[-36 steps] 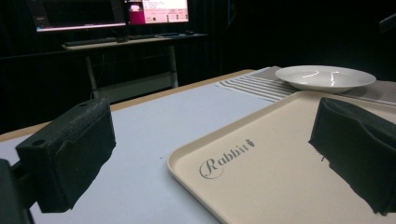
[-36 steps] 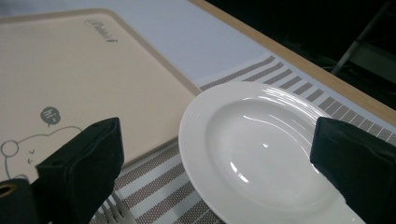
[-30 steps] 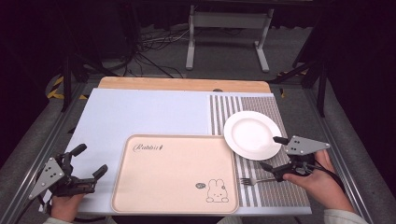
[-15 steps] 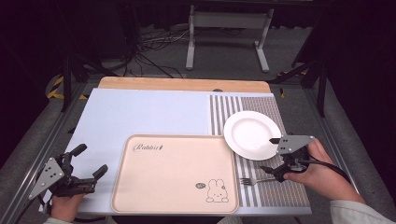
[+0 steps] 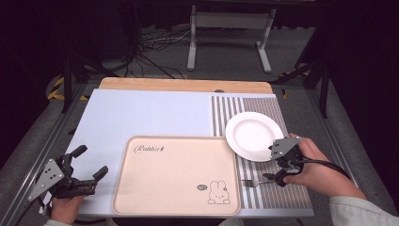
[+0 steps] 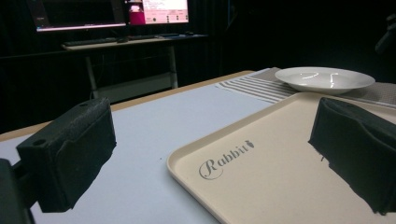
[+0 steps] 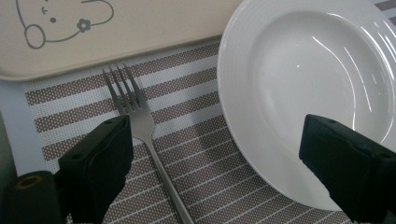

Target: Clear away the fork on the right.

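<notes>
Nearest the person, the right tool (image 5: 279, 165) hovers low over the striped placemat (image 5: 287, 193) with its jaws released and holding nothing. In the right gripper view the fork (image 7: 140, 126) lies flat on the mat between the jaws, close to the left pad, tines toward the tray (image 7: 140, 32); the right pad hangs over the rim of the white plate (image 7: 299, 93).

Risk 1 — the spread is wide enough to take in both fork and plate edge. If the jaws descend as they stand, the right pad is likely to strike or ride up the plate rim, nudging the plate along the mat or tilting the tool off the handle.

Risk 2 — the fork is thin and flat on a textured mat. Pads closing above it would likely slip past; closing off-centre could spin it toward the tray edge.

Farther left, the left tool (image 5: 70, 176) rests released at the front corner of the pale surface (image 5: 141, 113), just beside the tray (image 5: 176, 174) — idle, and well apart from the fork.

Beyond the mat, the plate sits just beside the tray's far right corner.
</notes>
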{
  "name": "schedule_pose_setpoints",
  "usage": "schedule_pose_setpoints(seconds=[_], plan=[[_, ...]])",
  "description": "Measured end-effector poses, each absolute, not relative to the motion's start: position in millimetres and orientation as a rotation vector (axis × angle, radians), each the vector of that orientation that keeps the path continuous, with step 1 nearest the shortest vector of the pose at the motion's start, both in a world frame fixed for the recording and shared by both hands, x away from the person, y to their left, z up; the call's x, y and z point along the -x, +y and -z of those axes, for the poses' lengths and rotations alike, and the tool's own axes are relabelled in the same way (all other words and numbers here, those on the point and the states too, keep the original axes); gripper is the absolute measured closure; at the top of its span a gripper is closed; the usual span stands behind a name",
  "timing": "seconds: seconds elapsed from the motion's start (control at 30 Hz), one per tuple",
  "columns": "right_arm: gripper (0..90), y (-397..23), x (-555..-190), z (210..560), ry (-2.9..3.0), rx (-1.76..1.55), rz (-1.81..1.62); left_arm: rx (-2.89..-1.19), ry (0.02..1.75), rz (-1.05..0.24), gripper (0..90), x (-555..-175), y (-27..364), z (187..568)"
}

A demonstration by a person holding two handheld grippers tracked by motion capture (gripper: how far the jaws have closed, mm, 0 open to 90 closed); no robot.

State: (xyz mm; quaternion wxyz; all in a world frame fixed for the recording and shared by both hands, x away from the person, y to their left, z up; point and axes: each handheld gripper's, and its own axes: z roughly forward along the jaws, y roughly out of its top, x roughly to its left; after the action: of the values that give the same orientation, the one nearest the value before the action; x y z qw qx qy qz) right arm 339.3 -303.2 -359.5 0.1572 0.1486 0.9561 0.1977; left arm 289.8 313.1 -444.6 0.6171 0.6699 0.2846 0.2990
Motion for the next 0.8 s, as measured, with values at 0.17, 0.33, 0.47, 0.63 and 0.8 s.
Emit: schedule_pose_setpoints(seconds=[0.17, 0.33, 0.47, 0.63, 0.8], plan=[[10.8, -301, -340, 363, 2.779, -0.405, -0.486, -1.543, 0.656, -0.688, 0.9, -290, 313, 445], [13.3, -301, -343, 366, 2.816, -0.385, -0.428, -1.544, 0.658, -0.687, 0.9, -290, 313, 445], [14.0, -299, -346, 369, 2.847, -0.378, -0.388, -1.545, 0.658, -0.687, 0.9, -290, 313, 445], [15.5, -298, -349, 374, 2.900, -0.360, -0.345, -1.545, 0.660, -0.686, 0.9, -290, 313, 445], [14.6, -300, -353, 378, 2.923, -0.332, -0.308, -1.541, 0.661, -0.686, 0.9, -290, 313, 445]])
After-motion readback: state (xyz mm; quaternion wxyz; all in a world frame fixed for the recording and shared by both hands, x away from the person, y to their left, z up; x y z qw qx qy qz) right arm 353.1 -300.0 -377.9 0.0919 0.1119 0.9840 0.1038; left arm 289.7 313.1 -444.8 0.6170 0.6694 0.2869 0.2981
